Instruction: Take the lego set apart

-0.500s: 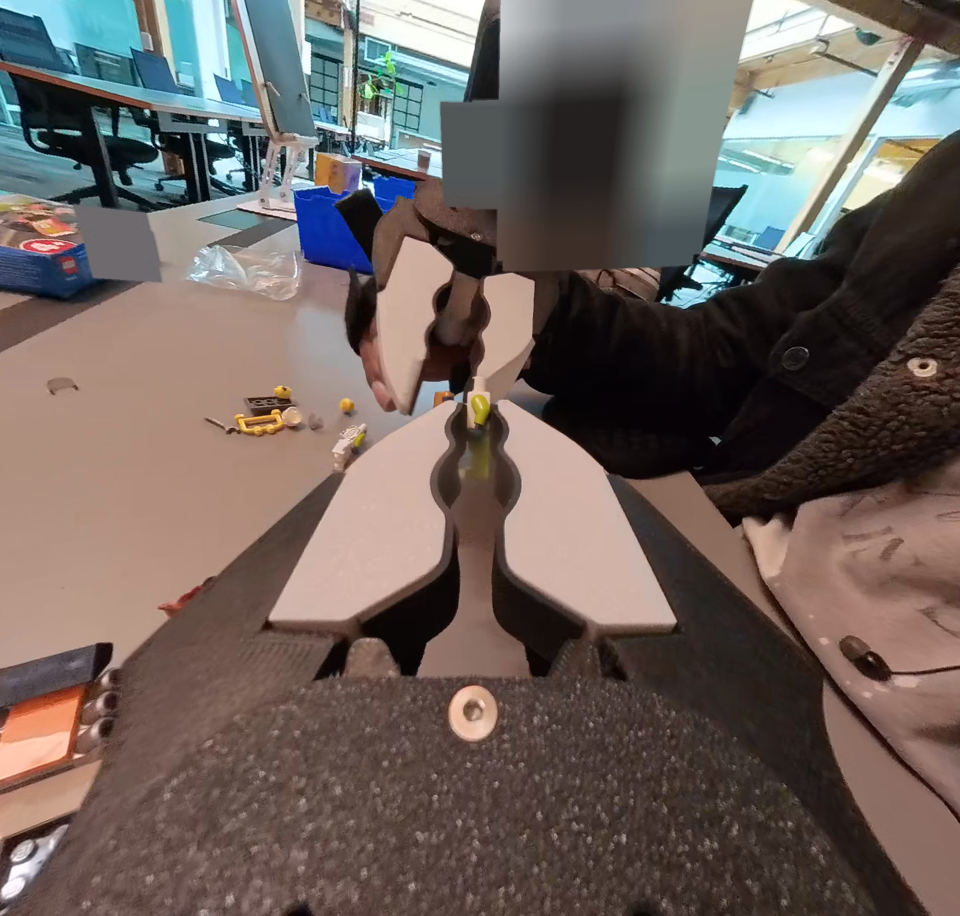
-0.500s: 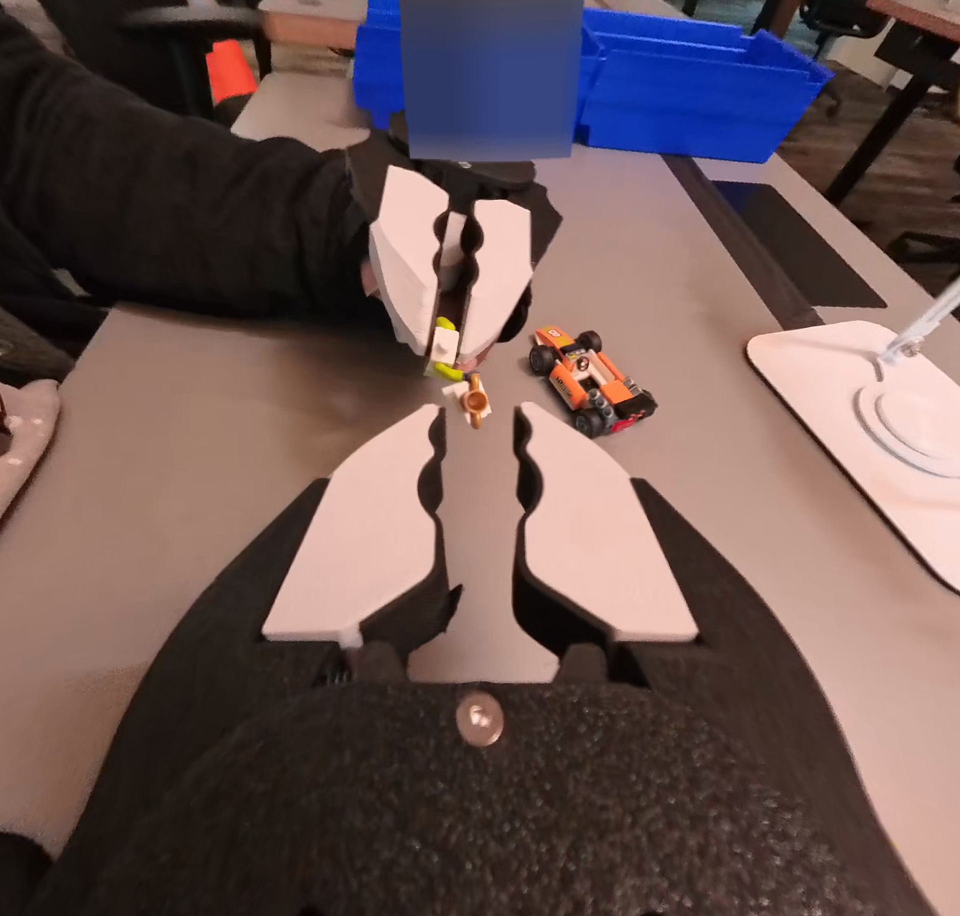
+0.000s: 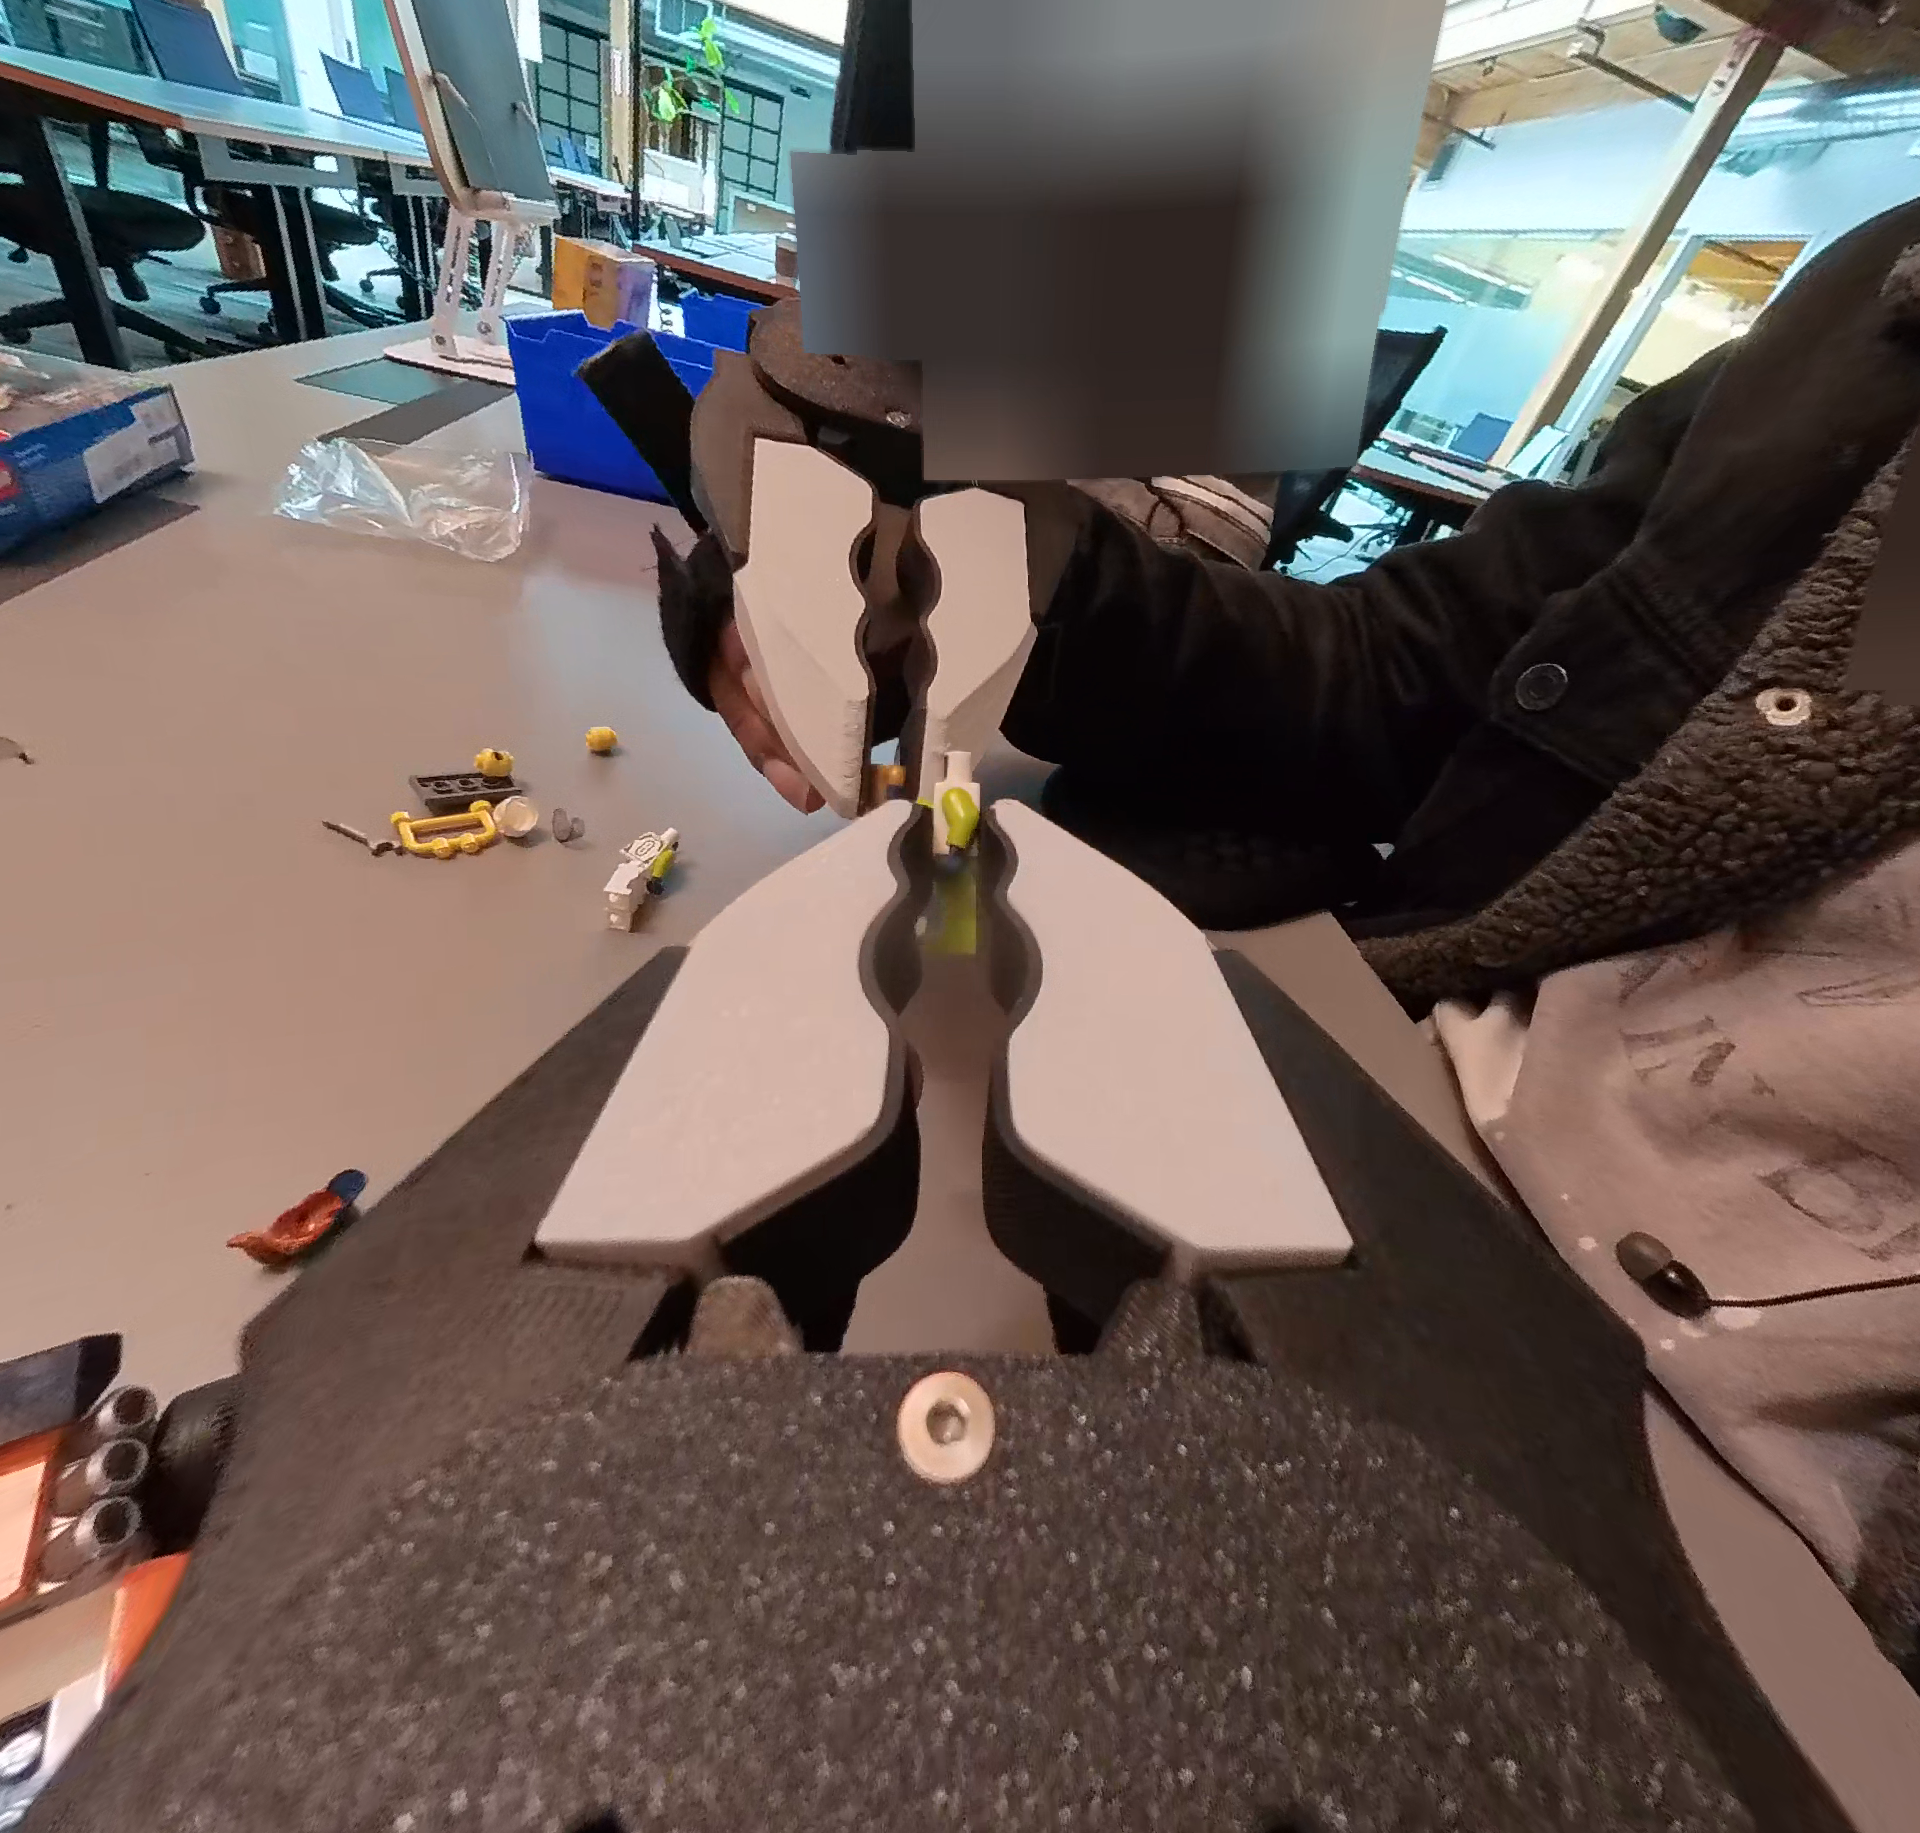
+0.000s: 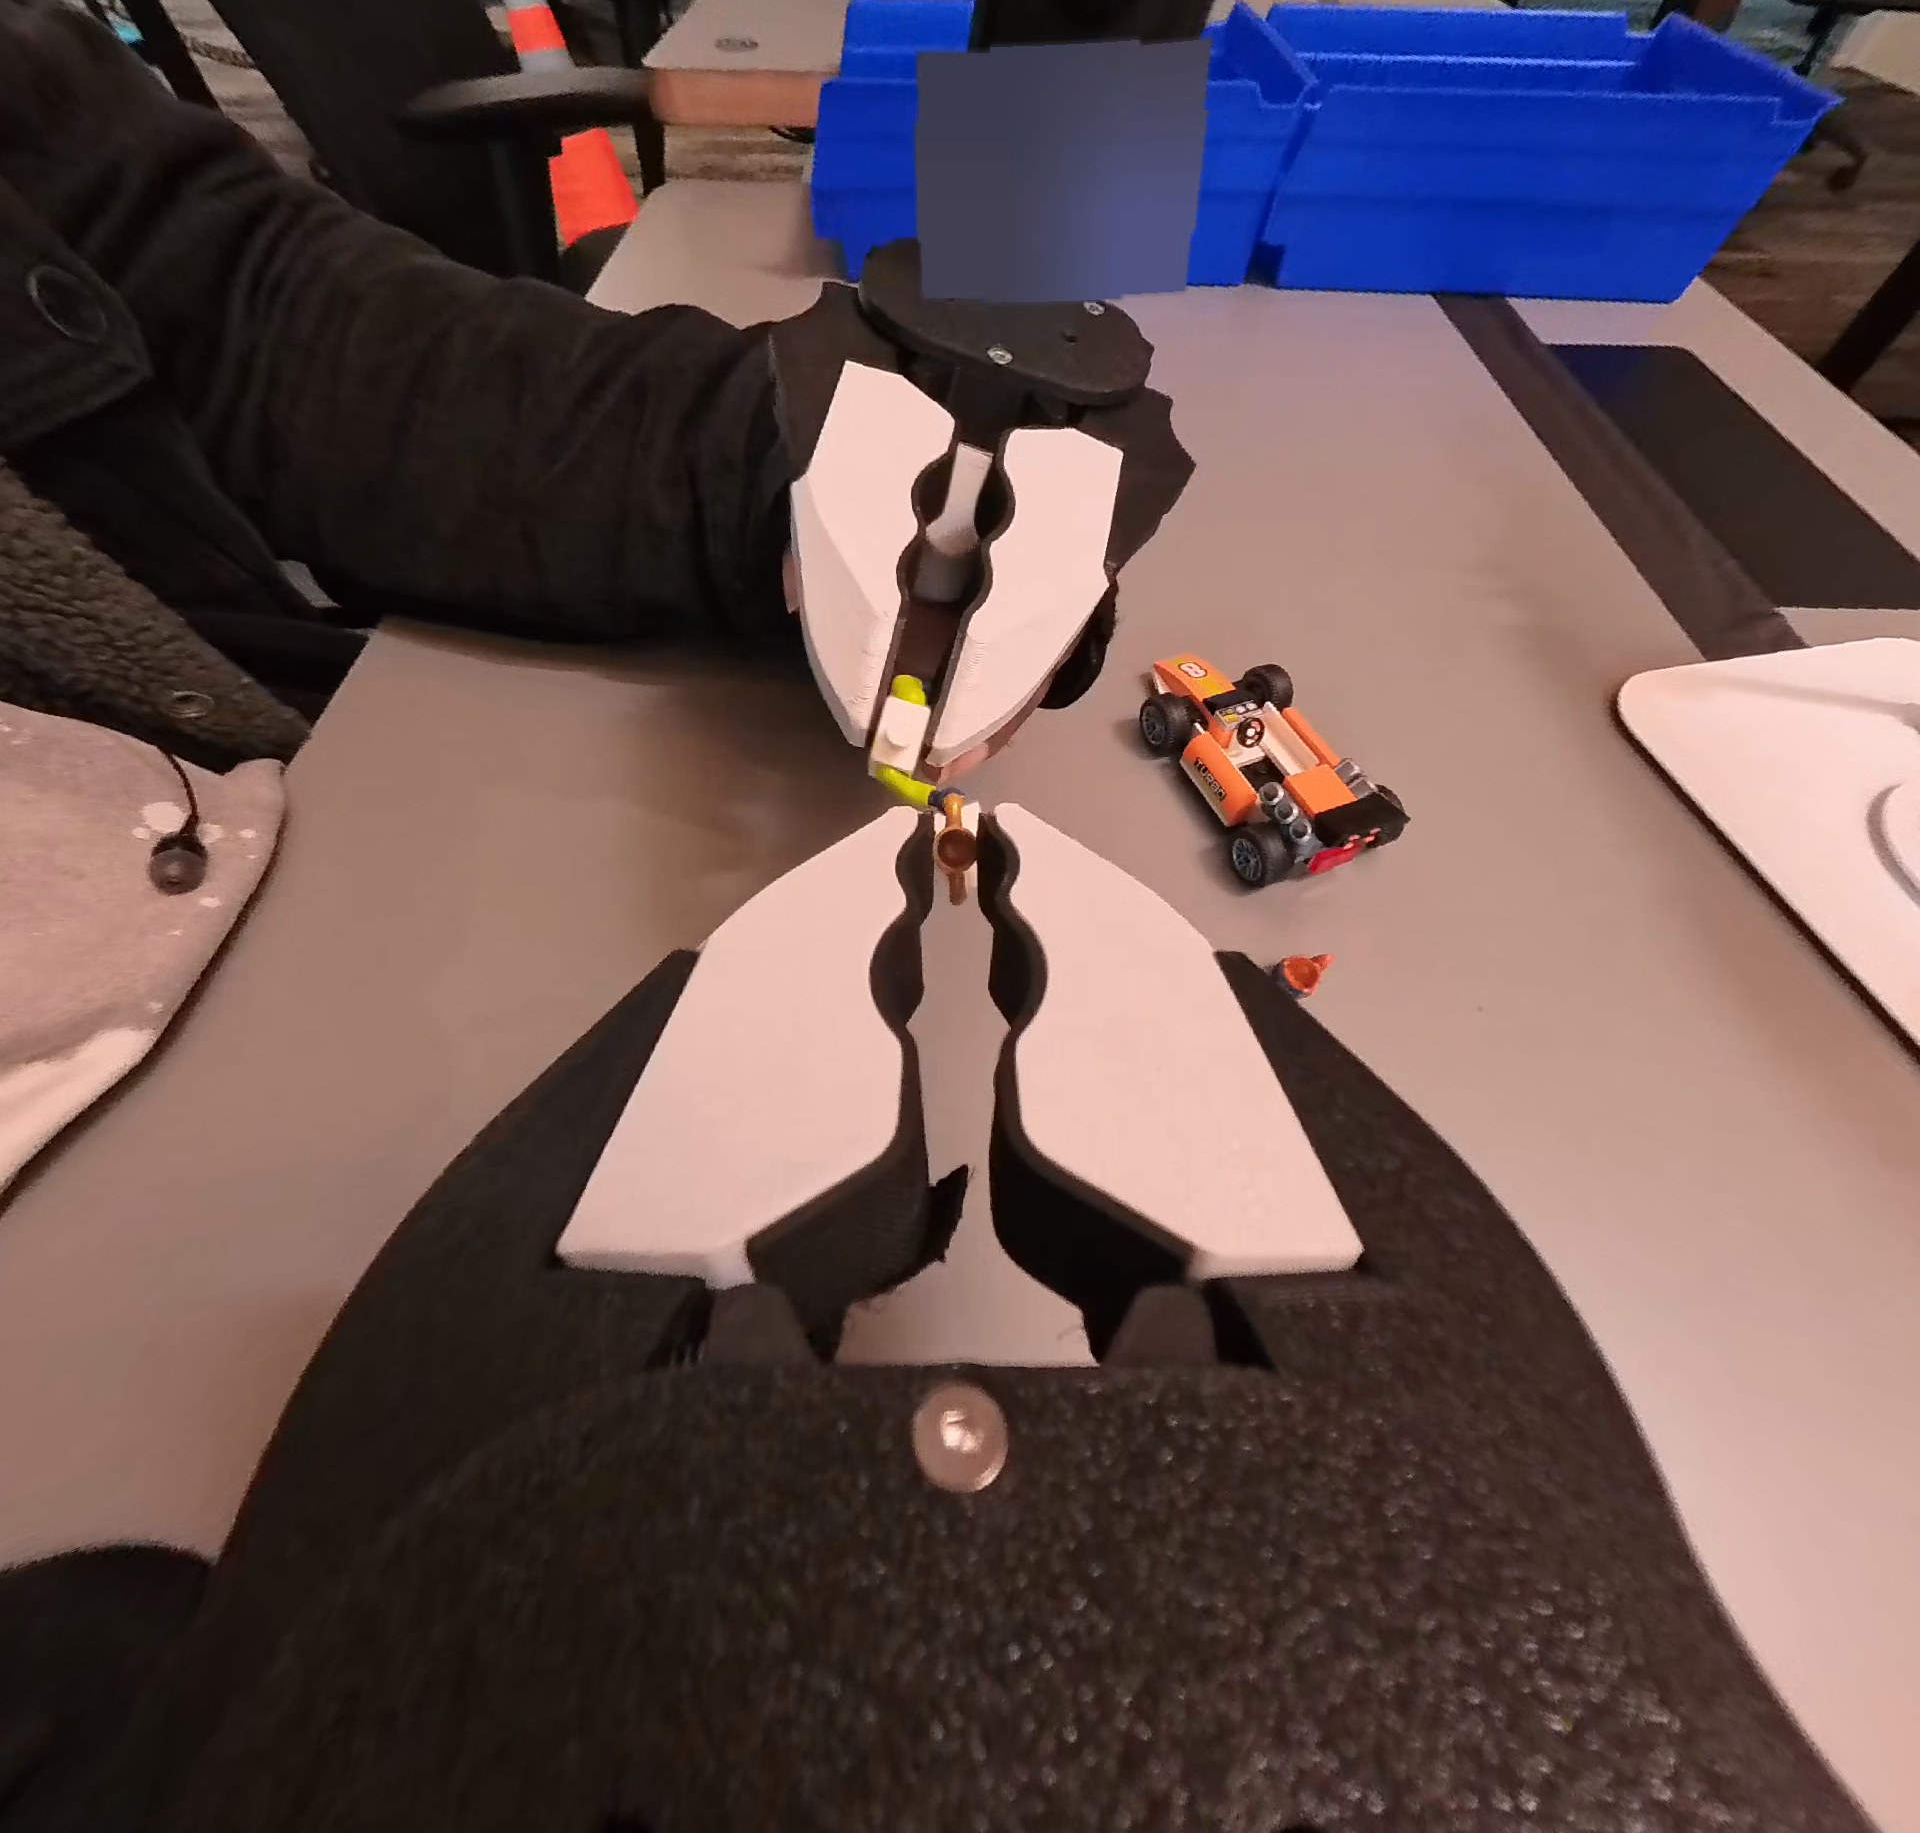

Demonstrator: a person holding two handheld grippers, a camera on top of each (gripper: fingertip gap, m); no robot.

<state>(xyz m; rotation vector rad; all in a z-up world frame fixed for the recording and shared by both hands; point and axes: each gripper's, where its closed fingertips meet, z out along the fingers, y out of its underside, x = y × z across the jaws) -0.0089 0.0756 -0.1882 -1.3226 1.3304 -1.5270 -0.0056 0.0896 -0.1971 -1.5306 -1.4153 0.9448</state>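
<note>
My left gripper (image 3: 948, 833) is shut on a white minifigure torso with lime arms (image 3: 956, 804) and holds it just above the grey table (image 3: 260, 952). The torso also shows in the right wrist view (image 4: 900, 734), in the left gripper (image 4: 916, 749). My right gripper (image 4: 951, 825) faces it tip to tip. Its fingers are closed on a small gold cup (image 4: 954, 848) that hangs from the figure's lime hand. In the left wrist view the right gripper (image 3: 896, 781) comes down from above, and the gold piece (image 3: 890, 775) peeks out at its tips.
An orange race car (image 4: 1268, 770) and a small orange piece (image 4: 1304, 975) lie right of the grippers. Blue bins (image 4: 1507, 152) stand at the back, a white base (image 4: 1787, 775) at right. Loose yellow and black parts (image 3: 457, 817), a white figure part (image 3: 639, 874) and a plastic bag (image 3: 416, 495) lie at left. My two grippers' fingertips are within a few centimetres of each other.
My right gripper was open half a second ago and has closed on the gold cup, moving in to the left gripper's tips. The left gripper still holds the torso.
</note>
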